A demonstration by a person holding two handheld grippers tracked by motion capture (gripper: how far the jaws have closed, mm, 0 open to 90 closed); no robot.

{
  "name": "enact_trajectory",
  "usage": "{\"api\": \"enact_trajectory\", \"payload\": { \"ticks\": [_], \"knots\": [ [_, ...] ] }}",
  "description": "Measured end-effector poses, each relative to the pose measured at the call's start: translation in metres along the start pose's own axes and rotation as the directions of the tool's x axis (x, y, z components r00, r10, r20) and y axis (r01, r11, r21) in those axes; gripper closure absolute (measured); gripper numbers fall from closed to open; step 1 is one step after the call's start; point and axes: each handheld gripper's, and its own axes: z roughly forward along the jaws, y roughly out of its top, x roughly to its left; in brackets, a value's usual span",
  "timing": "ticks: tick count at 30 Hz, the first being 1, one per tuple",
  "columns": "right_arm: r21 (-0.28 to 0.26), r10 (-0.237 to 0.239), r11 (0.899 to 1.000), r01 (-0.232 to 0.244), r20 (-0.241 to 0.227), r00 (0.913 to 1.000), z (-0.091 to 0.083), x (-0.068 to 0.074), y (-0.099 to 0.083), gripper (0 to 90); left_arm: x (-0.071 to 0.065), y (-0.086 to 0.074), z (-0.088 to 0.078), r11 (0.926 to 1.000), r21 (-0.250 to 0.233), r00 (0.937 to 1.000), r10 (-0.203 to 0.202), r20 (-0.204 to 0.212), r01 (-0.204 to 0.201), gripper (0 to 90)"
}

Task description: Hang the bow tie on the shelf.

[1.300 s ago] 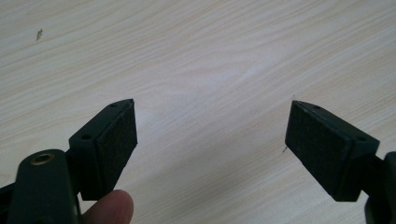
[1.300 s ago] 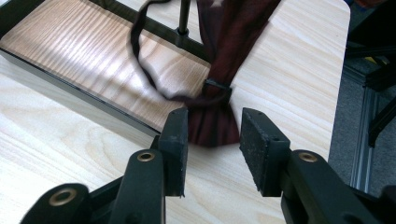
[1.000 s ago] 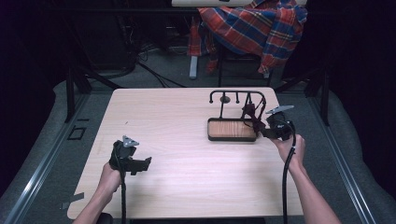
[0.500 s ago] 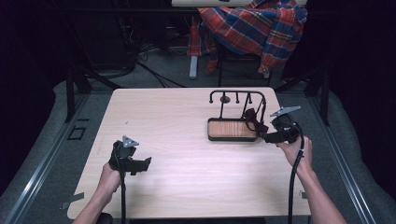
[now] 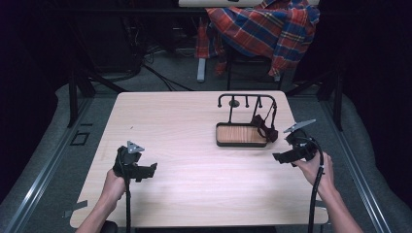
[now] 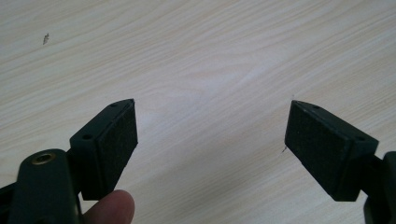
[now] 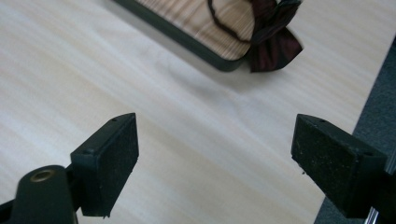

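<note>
A black hanger rack (image 5: pixel 246 96) rises from a wood-lined tray (image 5: pixel 240 134) at the table's right middle. A dark red bow tie (image 5: pixel 265 128) hangs from the rack's right end, down over the tray's corner. My right gripper (image 5: pixel 279 158) is open with nothing between its jaws, a little in front of and to the right of the tray. In the right gripper view, the bow tie (image 7: pixel 273 43) and the tray's corner (image 7: pixel 196 18) lie beyond the open jaws (image 7: pixel 215 149). My left gripper (image 5: pixel 149 169) is open over bare wood at the near left, its jaws (image 6: pixel 211 140) wide apart.
A red plaid cloth (image 5: pixel 266 28) hangs over a chair behind the table. The light wooden table (image 5: pixel 184 126) has its right edge close to my right hand, with grey floor (image 5: pixel 359 160) beyond. Dark stands and cables sit at the back left.
My right gripper has drawn back from the rack and bow tie toward the near right of the table. The left gripper has stayed in place.
</note>
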Motion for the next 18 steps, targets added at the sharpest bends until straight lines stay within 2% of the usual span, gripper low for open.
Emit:
{"api": "enact_trajectory", "payload": {
  "ticks": [5,6,8,11,18],
  "knots": [
    [0.048,-0.021,0.999,0.022,-0.030,0.9993,0.003,0.010,-0.011,12.8,0.000,0.000,0.001,1.0000,0.004,1.0000,0.002,-0.005,-0.002,17.0],
    [0.054,-0.015,0.998,0.018,-0.046,0.9988,0.003,0.011,-0.013,12.5,-0.001,0.000,0.001,1.0000,0.002,0.9999,0.002,-0.011,-0.002,16.9],
    [0.093,-0.030,0.995,0.037,-0.071,0.9970,0.005,0.015,-0.019,12.0,-0.001,0.000,0.001,1.0000,0.001,0.9999,-0.001,-0.013,0.001,15.9],
    [0.122,-0.035,0.992,0.044,-0.078,0.9964,0.009,0.016,-0.025,11.3,0.000,0.000,0.002,0.9999,0.013,0.9999,-0.005,-0.011,0.005,15.6],
    [0.136,-0.030,0.990,0.039,-0.068,0.9972,0.013,0.012,-0.028,11.3,0.000,0.002,0.005,0.9990,0.036,0.9993,-0.024,-0.028,0.025,15.2]
  ]
}}
